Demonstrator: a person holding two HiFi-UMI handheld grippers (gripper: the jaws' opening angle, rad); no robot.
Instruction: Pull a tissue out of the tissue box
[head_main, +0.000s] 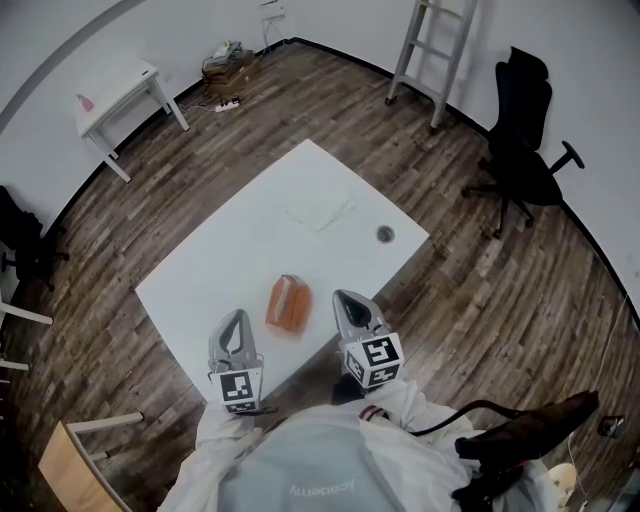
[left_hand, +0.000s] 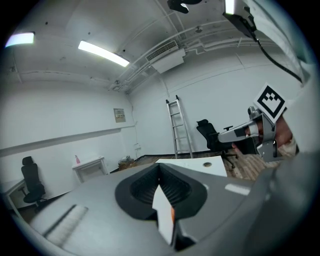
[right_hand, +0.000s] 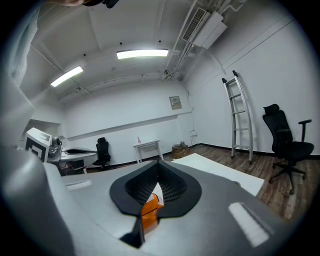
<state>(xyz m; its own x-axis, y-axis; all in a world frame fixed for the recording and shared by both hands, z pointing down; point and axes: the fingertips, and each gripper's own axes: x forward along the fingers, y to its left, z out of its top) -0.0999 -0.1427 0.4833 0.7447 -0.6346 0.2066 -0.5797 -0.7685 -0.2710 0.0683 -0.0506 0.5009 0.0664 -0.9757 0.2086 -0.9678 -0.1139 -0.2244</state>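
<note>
Room: you stood on a wood-plank floor (head_main: 470, 290), with a ladder (head_main: 435, 50) and a black office chair (head_main: 525, 150) near the far wall and a small white desk (head_main: 120, 95) off to your left.
Surface: a white table (head_main: 250, 250) lay in front of you, with a round hole (head_main: 386, 234) near its right edge.
Tissue box: the orange tissue box (head_main: 288, 303) sat on the table close to your edge, between your two grippers and touching neither.
Left claw: your left gripper (head_main: 237, 320) hovered just left of the box, its jaws closed tip to tip on nothing.
Right claw: your right gripper (head_main: 350, 300) hovered just right of the box, its jaws likewise together and empty. In its own view the box (right_hand: 149, 210) showed through the slit below the tips.
</note>
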